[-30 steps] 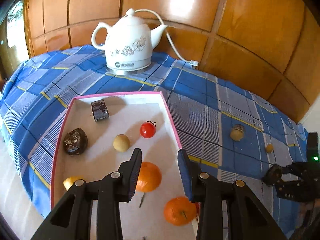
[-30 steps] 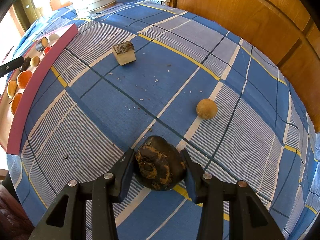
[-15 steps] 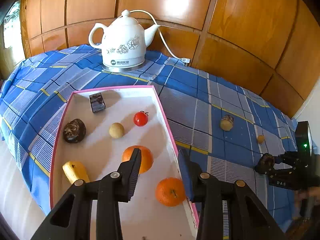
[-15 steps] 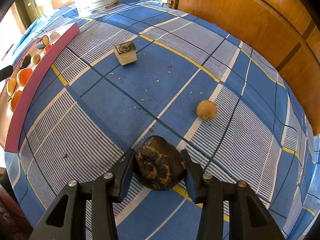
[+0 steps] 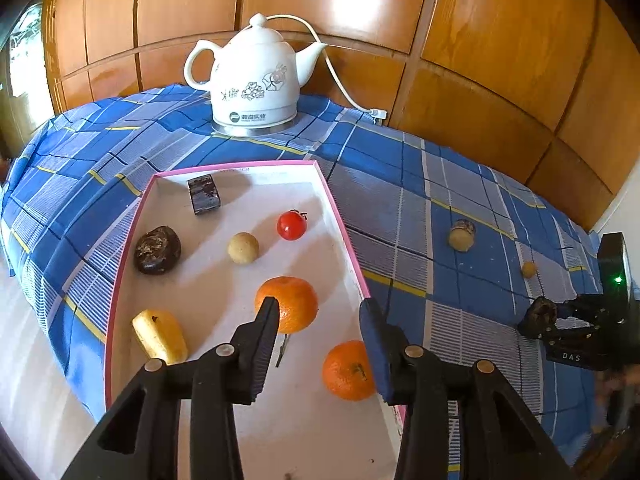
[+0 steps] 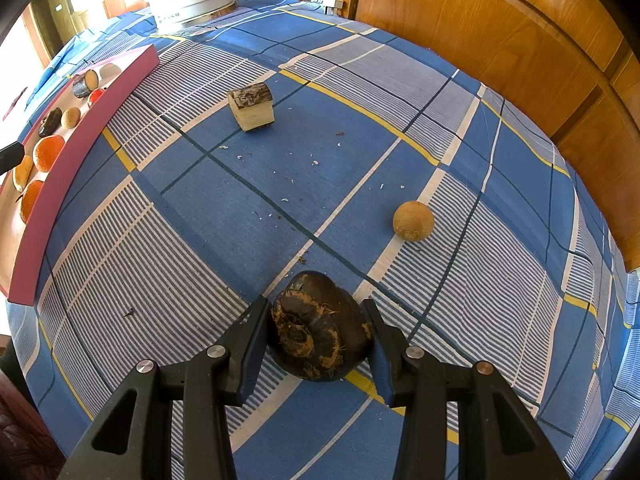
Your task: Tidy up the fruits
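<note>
Right gripper (image 6: 318,334) clamped on dark water chestnut (image 6: 320,326) at six o'clock on checked cloth (image 6: 200,208), left gripper (image 5: 320,338) jaws just widening, empty, above pink-rimmed tray (image 5: 344,236), brown longan (image 6: 413,221) at three o'clock

Checked tablecloth (image 6: 248,184) under tray (image 5: 344,236), kettle (image 5: 256,84)

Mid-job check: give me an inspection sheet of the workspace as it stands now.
Surface: blue plaid cloth, scattered crumbs.
Job's things: tray holds two oranges, tomato, round tan fruit, dark fruit, yellow piece, dark block. Still on the cloth: cut chunk, tan ball.
Clutter: kettle.
Grippers: left gripper empty over tray, jaws just opening; right gripper shut on dark nut.
Cables: kettle cord runs to the wall.
Surroundings: wood panelling.
</note>
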Motion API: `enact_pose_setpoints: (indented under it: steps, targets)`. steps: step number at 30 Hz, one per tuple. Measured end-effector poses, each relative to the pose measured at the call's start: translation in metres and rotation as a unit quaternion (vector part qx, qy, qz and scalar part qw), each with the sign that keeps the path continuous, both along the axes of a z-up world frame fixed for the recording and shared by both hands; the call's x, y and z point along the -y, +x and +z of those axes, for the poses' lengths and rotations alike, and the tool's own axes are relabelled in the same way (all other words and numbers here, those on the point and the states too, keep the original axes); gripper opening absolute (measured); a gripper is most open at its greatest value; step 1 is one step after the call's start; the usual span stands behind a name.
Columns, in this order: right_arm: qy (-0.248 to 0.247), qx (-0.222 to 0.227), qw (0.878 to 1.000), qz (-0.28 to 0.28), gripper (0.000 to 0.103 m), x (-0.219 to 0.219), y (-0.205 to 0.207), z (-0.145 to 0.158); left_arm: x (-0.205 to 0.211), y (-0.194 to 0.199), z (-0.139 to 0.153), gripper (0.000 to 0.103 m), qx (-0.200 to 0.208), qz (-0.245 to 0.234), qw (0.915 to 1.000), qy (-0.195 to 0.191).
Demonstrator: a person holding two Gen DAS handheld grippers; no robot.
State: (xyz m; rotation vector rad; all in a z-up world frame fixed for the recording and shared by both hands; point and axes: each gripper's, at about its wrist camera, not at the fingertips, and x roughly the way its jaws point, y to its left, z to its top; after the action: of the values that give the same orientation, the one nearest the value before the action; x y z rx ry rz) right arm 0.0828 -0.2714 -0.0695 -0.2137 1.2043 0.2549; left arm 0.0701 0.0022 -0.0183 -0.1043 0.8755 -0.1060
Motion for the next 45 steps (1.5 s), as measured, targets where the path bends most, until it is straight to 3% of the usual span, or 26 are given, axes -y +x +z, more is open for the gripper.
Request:
enact_pose_setpoints:
  steps: [15,23,28,34,38,41,45]
  targets:
    - [-0.002,0.005,1.000,-0.002,0.045,-0.002,-0.002,0.001,-0.013,-0.005,-0.004,0.050,0.001,0.015,0.9999,0.003]
    - [0.010,0.001,1.000,-0.016,0.045,0.006,0.002,0.001,-0.031,-0.015,-0.004,0.062,0.013,0.034,0.9993,0.003]
    - [0.011,0.001,1.000,-0.018,0.045,0.010,0.004,0.000,-0.045,-0.027,-0.001,0.085,0.046,0.057,0.9971,0.017]
    - [0.009,0.003,1.000,-0.020,0.045,0.010,0.004,-0.001,-0.063,-0.032,-0.003,0.086,0.052,0.091,0.9943,0.021]
    - [0.007,0.005,1.000,-0.019,0.045,0.007,0.000,-0.001,-0.069,-0.033,-0.006,0.087,0.051,0.115,0.9911,0.044]
    - [0.010,0.005,1.000,-0.019,0.045,0.007,0.000,-0.001,-0.073,-0.037,-0.005,0.101,0.066,0.124,0.9889,0.048]
    - [0.011,0.010,1.000,-0.015,0.045,0.008,-0.002,-0.001,-0.078,-0.041,-0.007,0.103,0.083,0.127,0.9875,0.045]
